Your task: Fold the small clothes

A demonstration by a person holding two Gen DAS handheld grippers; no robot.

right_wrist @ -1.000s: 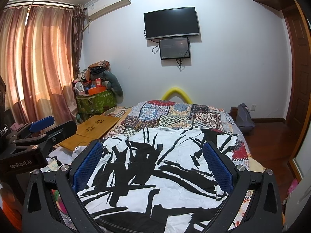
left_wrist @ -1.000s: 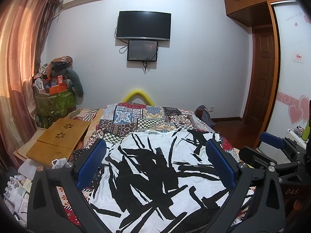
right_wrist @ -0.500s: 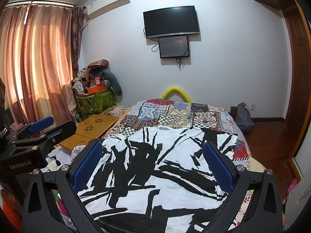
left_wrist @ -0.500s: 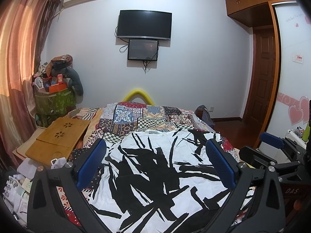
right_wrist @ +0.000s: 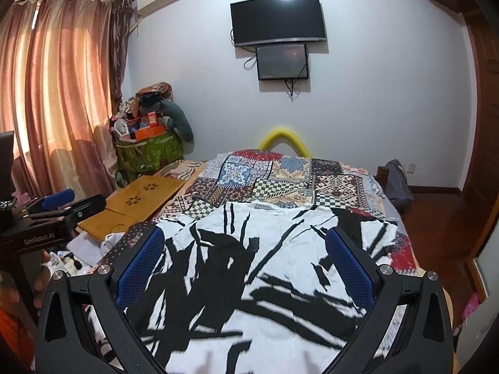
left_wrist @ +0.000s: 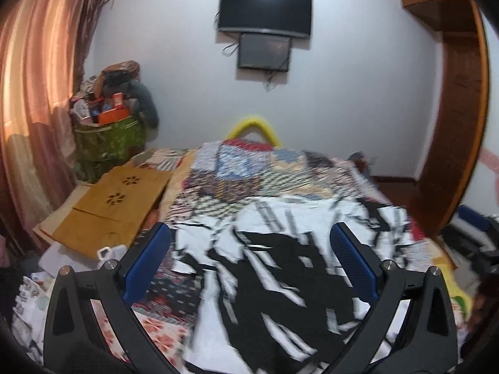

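Observation:
A white garment with bold black brush strokes (right_wrist: 249, 268) lies spread flat on the patchwork bedspread (right_wrist: 280, 177); the left wrist view shows the same garment (left_wrist: 280, 274) blurred. My left gripper (left_wrist: 249, 258) hovers open above the garment's near left part, with nothing between its blue pads. Open as well, my right gripper (right_wrist: 244, 265) hangs over the garment's near middle. At the left edge of the right wrist view the left gripper (right_wrist: 56, 205) appears from the side, held by a hand.
A wooden lap desk (right_wrist: 140, 196) lies left of the bed, with a green basket (right_wrist: 146, 152) piled with clutter behind it. Small items litter the floor (left_wrist: 28, 296) at the left. A wooden door (left_wrist: 452, 131) and bare wood floor (right_wrist: 436, 205) are on the right.
The left wrist view has swung left and downward and is now motion-blurred, so the garment sits further right in it. The right gripper has barely moved. Both stay open.

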